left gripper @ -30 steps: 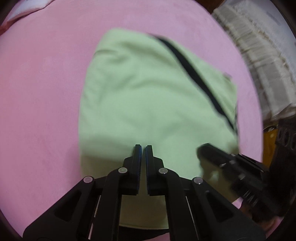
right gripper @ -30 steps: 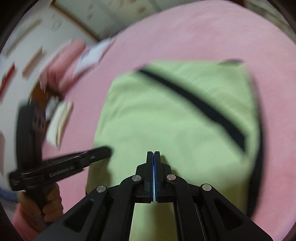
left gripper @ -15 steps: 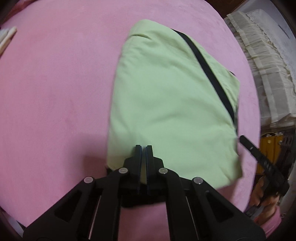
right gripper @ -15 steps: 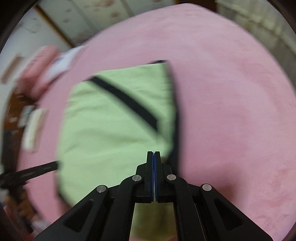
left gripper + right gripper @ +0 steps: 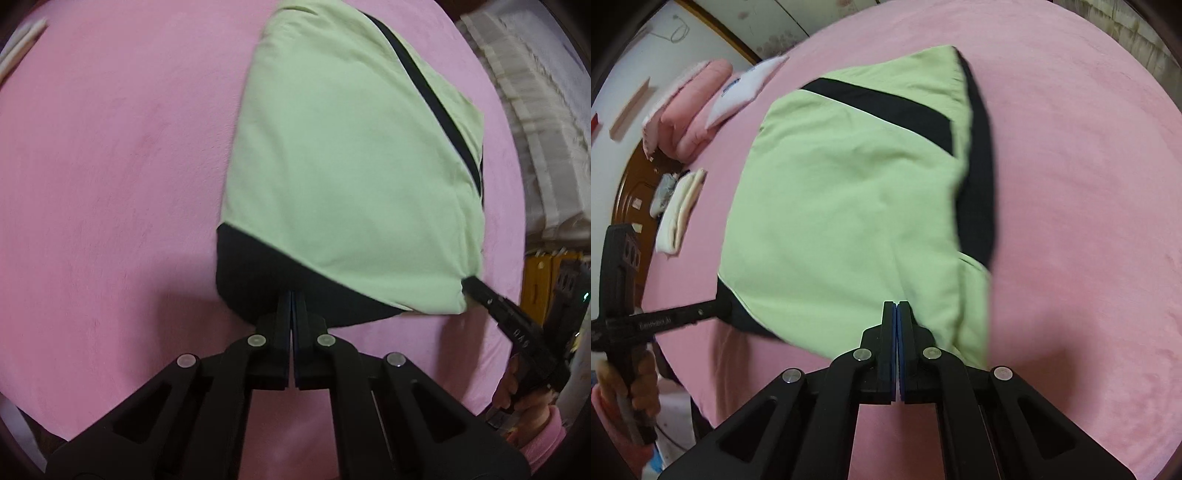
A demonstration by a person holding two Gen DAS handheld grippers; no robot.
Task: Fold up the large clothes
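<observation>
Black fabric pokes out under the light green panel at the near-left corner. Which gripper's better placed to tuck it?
Left, likely. The left gripper, shut, has its tips at that black fabric; the right gripper, also shut, sits at the opposite, light green corner.

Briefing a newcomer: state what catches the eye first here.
A light green garment with black panels lies folded on the pink bedspread. The left gripper is shut at its near black edge, the right gripper at its near green corner. Folded pink bedding sits far left.
</observation>
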